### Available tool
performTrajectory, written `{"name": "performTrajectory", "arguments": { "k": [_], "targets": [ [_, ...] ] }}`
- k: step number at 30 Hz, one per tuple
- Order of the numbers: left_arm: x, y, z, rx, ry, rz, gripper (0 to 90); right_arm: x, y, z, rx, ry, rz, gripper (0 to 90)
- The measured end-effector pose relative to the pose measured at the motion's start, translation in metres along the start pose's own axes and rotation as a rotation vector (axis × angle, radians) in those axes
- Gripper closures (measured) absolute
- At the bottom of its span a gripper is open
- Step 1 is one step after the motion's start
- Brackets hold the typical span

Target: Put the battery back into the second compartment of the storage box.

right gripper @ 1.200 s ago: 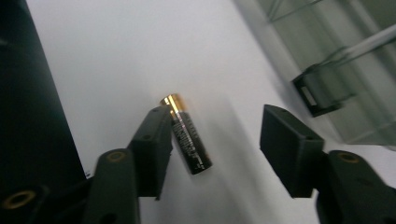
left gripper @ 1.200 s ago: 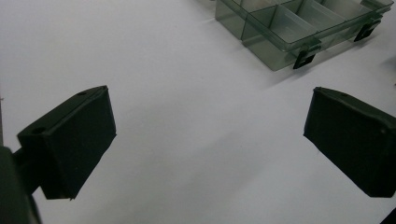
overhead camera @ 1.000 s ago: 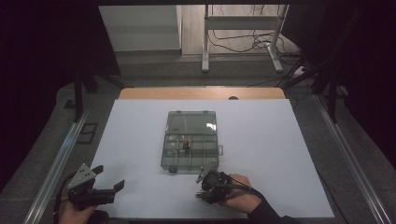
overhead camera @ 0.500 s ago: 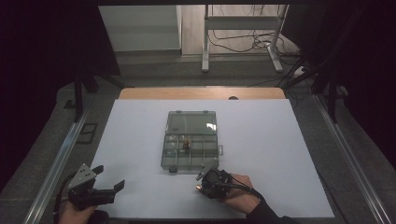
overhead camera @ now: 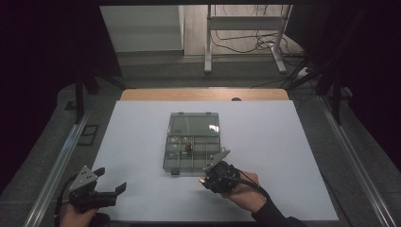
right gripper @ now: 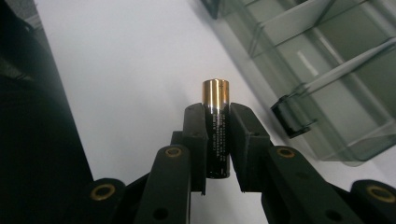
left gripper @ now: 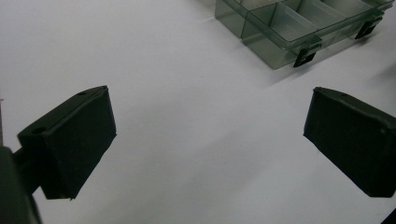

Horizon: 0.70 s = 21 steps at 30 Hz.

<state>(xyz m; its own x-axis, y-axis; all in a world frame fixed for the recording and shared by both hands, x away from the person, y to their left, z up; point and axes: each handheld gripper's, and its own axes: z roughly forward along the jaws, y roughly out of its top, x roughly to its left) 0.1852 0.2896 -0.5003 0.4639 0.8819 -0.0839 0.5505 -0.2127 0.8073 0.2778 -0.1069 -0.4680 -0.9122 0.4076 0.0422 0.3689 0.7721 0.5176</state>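
Gripping a small battery (right gripper: 215,128) between its two black fingers (right gripper: 195,135), the right gripper (overhead camera: 218,176) hovers just at the near right corner of a clear compartment box (overhead camera: 191,151). In the right gripper view the battery stands upright between the pads, with its golden end above the fingertips and its dark body pressed from both sides; a black latch (right gripper: 290,116) of the box is just beside it, on the right. The jaws have just been closing, and now they are tight on the battery. The person's right hand (overhead camera: 246,191) holds this gripper from behind, low at the near edge of the white surface (overhead camera: 293,142). The box lies in the middle of the surface with its lid (overhead camera: 194,124) open and folded away to the far side, and some small pieces lie in one of its middle compartments. The left gripper (overhead camera: 97,191) rests at the near left corner of the surface, well apart from the box, and its fingers (left gripper: 74,140) stand wide with nothing between them.
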Motion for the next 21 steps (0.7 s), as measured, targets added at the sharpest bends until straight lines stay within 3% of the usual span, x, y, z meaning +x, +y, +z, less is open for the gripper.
{"name": "performTrajectory", "arguments": {
  "k": [21],
  "targets": [
    [0.0,0.0,0.0,0.002,0.002,-0.004,2.6,-0.02,0.017,-0.007,-0.044,-0.014,0.065,77.6]
  ]
}}
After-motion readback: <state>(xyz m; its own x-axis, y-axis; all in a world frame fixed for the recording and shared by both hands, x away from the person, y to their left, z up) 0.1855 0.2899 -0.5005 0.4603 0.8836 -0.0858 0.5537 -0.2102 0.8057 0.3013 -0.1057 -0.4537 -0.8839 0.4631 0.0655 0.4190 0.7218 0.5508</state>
